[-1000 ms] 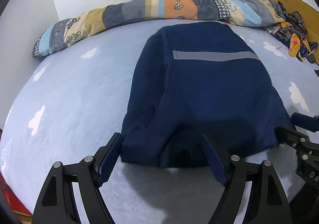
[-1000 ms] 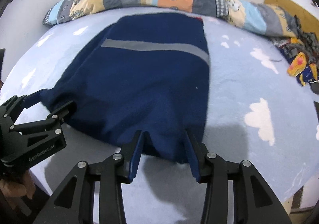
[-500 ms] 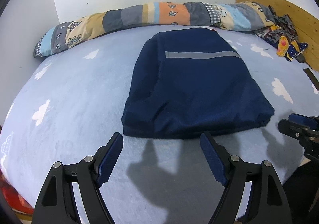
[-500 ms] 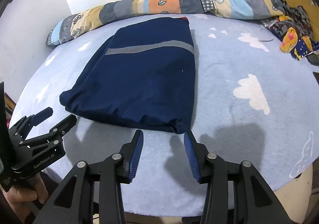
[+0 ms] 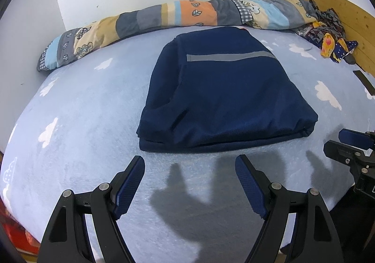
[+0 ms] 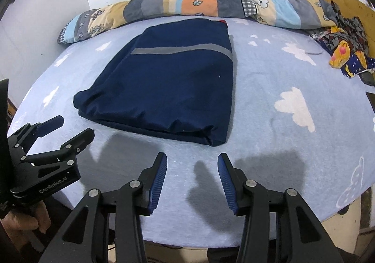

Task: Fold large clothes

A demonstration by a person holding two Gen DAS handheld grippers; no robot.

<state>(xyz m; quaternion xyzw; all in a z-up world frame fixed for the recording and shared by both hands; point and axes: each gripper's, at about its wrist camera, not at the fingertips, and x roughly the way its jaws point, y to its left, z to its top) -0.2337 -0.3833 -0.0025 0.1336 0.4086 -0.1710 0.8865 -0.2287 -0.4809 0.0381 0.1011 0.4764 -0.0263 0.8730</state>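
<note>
The left hand-held gripper (image 5: 189, 167) hovers agape, holding nothing. The right hand-held gripper (image 6: 192, 164) likewise gapes empty. The folded navy fabric garment (image 5: 222, 94) lies flat on the pale-blue cloud-print bed (image 5: 93, 108).

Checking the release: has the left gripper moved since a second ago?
Yes. The left gripper has drawn back from the navy garment; its open fingers, earlier straddling the near hem, are now over bare blue bedsheet.

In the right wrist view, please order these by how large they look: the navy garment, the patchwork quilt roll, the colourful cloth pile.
1. navy garment
2. patchwork quilt roll; farther from the camera, so its true size against the garment is unsure
3. colourful cloth pile
</note>
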